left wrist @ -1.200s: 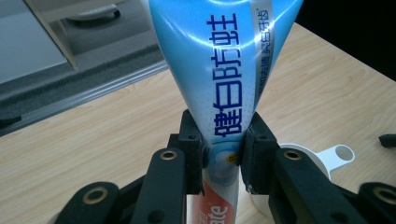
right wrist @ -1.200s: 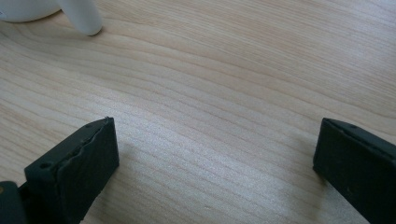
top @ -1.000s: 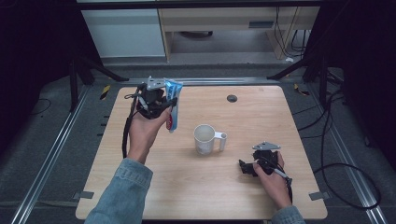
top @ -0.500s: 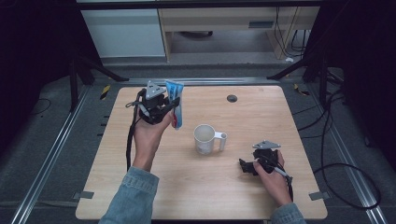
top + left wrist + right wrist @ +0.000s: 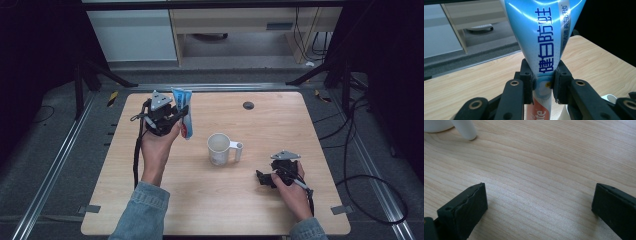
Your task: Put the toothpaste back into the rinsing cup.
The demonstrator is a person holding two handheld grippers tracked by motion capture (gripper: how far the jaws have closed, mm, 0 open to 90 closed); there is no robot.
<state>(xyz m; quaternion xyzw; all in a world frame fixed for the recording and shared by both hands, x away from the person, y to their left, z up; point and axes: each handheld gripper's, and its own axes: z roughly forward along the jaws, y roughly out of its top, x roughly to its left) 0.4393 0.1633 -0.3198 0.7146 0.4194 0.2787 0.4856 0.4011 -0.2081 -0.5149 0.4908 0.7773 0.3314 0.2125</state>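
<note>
The left tool [image 5: 176,116] clamps a blue toothpaste tube [image 5: 183,113] between its black pads [image 5: 528,80], holding it upright above the tabletop [image 5: 280,120], crimped end up. To that tool's right, well apart, a white mug [image 5: 220,149] stands with its handle turned away from it. Just beyond the mug, the right tool [image 5: 263,178] rests low on the wood, jaws spread wide with nothing between them.

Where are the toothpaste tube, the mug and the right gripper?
toothpaste tube [image 5: 544,45], left gripper view, blue printed body.
mug [image 5: 218,148], high view, its rim.
right gripper [image 5: 261,178], high view, between its fingertips.
</note>
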